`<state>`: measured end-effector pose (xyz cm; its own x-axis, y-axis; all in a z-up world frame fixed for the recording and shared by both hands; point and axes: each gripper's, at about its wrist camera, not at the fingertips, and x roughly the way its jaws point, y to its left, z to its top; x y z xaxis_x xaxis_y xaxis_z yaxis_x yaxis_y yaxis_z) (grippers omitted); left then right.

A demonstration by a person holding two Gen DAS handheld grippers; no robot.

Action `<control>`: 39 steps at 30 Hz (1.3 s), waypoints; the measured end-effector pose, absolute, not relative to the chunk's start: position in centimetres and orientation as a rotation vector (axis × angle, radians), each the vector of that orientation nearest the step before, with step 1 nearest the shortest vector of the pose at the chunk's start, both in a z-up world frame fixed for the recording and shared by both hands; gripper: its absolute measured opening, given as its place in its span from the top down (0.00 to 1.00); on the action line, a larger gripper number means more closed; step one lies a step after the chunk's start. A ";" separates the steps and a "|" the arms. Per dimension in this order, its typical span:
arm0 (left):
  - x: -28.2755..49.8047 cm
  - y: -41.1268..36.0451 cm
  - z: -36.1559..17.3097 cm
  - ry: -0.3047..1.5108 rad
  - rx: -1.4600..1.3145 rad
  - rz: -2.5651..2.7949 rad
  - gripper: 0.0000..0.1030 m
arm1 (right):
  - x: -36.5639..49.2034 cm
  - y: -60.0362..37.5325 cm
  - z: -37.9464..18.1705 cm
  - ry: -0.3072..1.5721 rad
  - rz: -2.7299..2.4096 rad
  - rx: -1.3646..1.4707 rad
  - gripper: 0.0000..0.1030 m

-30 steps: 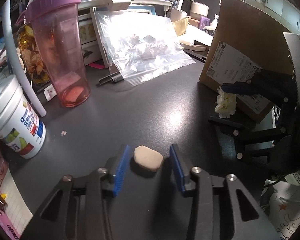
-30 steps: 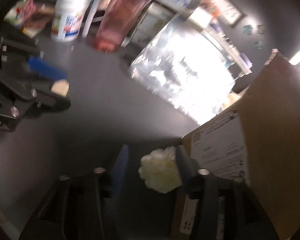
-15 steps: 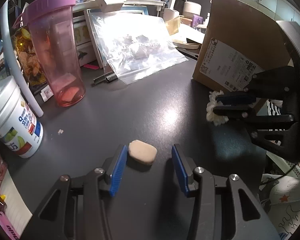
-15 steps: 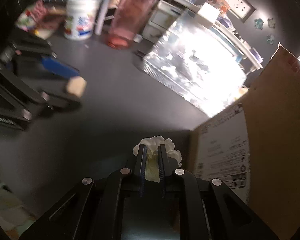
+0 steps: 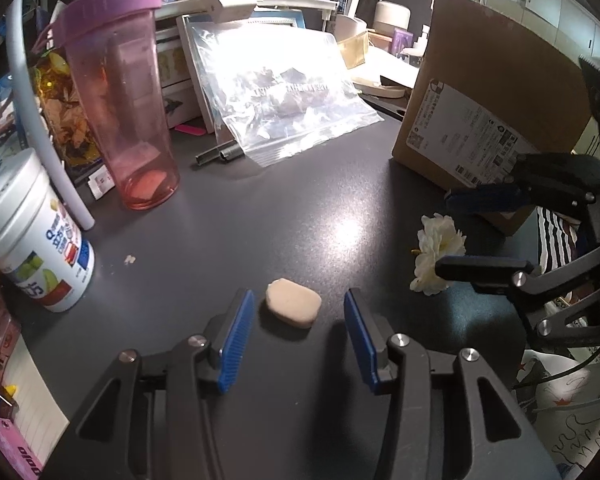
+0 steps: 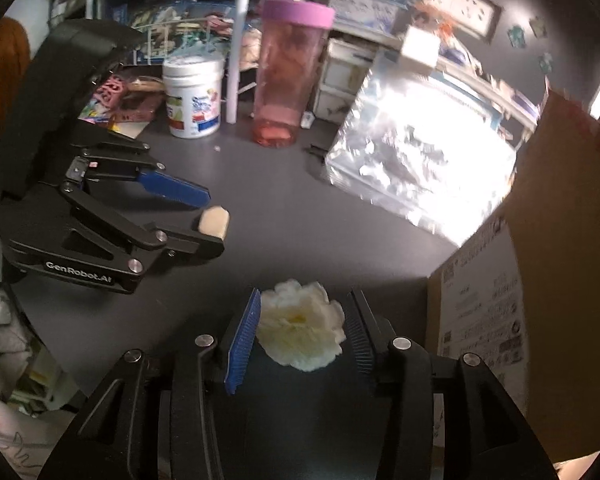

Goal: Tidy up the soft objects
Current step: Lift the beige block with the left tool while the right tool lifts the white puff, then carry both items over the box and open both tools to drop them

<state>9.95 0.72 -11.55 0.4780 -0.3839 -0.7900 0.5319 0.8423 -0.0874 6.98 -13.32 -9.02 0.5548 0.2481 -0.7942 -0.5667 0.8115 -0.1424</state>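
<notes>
Standing by the dark worktop [image 5: 300, 208], I see the left hand-held gripper [image 5: 298, 320] held low with its blue pads [image 5: 236, 340] spread apart, and a small beige foam pad [image 5: 294, 307] lying flat on the worktop between them, closer to the left pad and apparently touching neither. It looks light and squashy, with rounded corners, so I judge it will give under pressure rather than slip; the long flat sides are the sensible place to close on it, gently, low against the surface. To the right, the right hand-held gripper [image 6: 302, 332] also has its jaws apart, with a cream fabric flower [image 6: 302, 330] sitting between them; the left pad seems to brush the petals, but I cannot tell if it is true contact. The flower looks almost weightless and floppy, its petals likely to crumple, so a grip across the thick middle of the bloom would hold better than one on the petal edges. Just beyond it stands a cardboard box [image 5: 496, 92] with a shipping label. Farther back, a clear zip bag [image 5: 292, 92] leans against the clutter, catching glare, and near it rise a tall pink tumbler with a purple lid [image 5: 128, 108] and a white tub [image 5: 32, 236].
</notes>
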 end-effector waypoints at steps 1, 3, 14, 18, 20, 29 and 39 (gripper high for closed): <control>10.0 0.6 -11.6 0.917 0.181 -0.562 0.58 | 7.1 -13.6 -9.4 0.868 0.502 -0.392 0.60; 10.1 0.3 -11.7 0.917 0.188 -0.563 0.58 | 7.4 -14.1 -10.0 0.887 0.514 -0.352 0.60; 9.9 -0.5 -11.8 0.902 0.254 -0.538 0.74 | 6.6 -15.3 -10.5 0.859 0.550 -0.262 0.62; 9.8 -0.2 -11.8 0.904 0.257 -0.519 0.74 | 6.2 -15.3 -10.8 0.846 0.564 -0.268 0.77; 9.7 -0.2 -11.8 0.905 0.258 -0.514 0.74 | 6.0 -15.2 -10.8 0.833 0.570 -0.280 0.81; 9.2 0.5 -10.7 0.886 0.214 -0.475 0.75 | 5.6 -15.2 -9.7 0.779 0.600 -0.249 0.84; 7.2 1.5 -3.6 0.734 0.188 -0.432 0.75 | 3.5 -15.0 -3.0 0.611 0.685 -0.218 0.84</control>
